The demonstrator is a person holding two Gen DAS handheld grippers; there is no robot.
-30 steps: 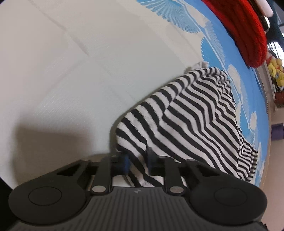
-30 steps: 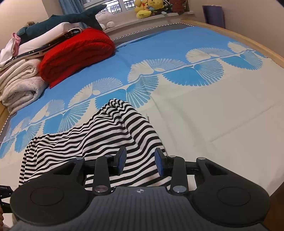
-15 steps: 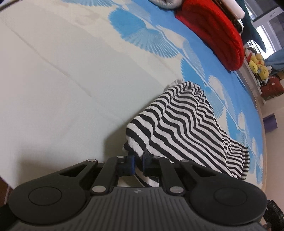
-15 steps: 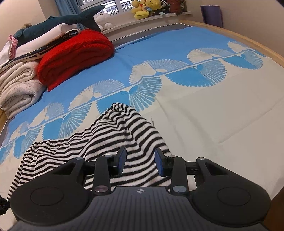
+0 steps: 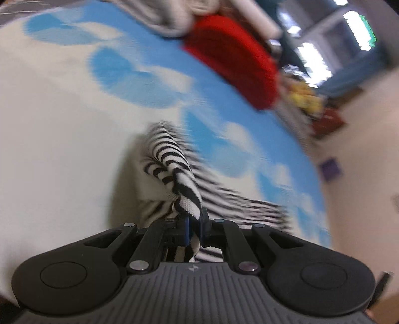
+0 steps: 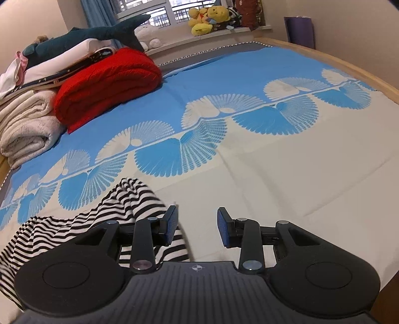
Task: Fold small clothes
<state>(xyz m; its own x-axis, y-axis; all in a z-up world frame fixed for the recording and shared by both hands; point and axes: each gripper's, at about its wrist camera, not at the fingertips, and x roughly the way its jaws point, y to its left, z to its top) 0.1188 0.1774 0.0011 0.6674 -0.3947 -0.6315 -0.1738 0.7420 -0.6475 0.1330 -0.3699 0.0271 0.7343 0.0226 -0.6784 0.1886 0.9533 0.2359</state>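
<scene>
On the bed (image 6: 311, 174), over a cover of cream cloth and blue fan prints, lies a black-and-white striped knit garment (image 6: 82, 219).

Left wrist view, blurred: left gripper (image 5: 194, 225) has its fingers (image 5: 185, 230) nearly together, pinching a bunched corner of the striped garment (image 5: 184, 197). Jaws have just been closing, cloth between them. The gripped edge rises as a twisted ridge out of the fingers; the rest trails away down to the bed cover (image 5: 62, 139), toward the right of this view. Pale inside face of the knit shows below the lifted fold.

Right wrist view, sharp: right gripper (image 6: 197, 228) has its fingers (image 6: 223, 230) partly apart, nothing between them but bare cream cover. The garment lies to the left, its near part passing under and behind the left-hand finger; whether it touches that finger cannot be told. The cloth humps into a peak near the fan border, then spreads flat and rippled toward the left edge of the view.

Far end of the bed: folded red blanket (image 6: 107, 82), rolled cream blankets (image 6: 27, 127), a shark plush (image 6: 99, 32) atop the stack. Yellow plush toys (image 6: 209, 20) sit on the windowsill.
</scene>
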